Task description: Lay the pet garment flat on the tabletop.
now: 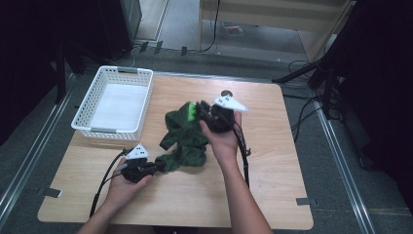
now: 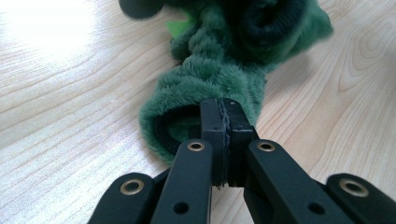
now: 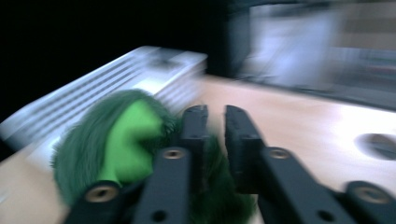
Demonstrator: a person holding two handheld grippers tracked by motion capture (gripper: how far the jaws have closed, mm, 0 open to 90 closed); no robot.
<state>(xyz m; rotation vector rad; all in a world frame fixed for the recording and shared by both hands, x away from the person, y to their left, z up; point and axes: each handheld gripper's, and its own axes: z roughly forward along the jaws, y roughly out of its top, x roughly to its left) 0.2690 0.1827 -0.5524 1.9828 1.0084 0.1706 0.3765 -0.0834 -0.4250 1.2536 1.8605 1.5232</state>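
While the wooden table (image 1: 272, 161) carries everything, the relation that matters runs along the green fleece garment (image 1: 182, 141), a furry dark-green piece with a bright-green patch. It lies near the table's middle, just right of the white plastic basket (image 1: 115, 100) at the far-left corner. Its long axis slants from near-left to far-right, and each end has 1 gripper at it.

At the near-left end, the left gripper (image 2: 223, 135) sits low on the table, its 2 jaws pressed flat together on a rolled edge of the fleece, pinning that end down; the rest of the cloth stretches away from it toward the far side.

At the far-right end, the right gripper (image 1: 204, 113) is raised above the table, by the bright-green patch. Its jaws stand a narrow gap apart with fleece bunched in and below that gap. The right gripper view is blurred, so I cannot tell whether the pads bite the cloth or it is slipping free.

My judgement: the right hand is nearer the basket-side end, so any lift or spread pulls far-right against the left anchor, and the grip at that end looks doubtful.
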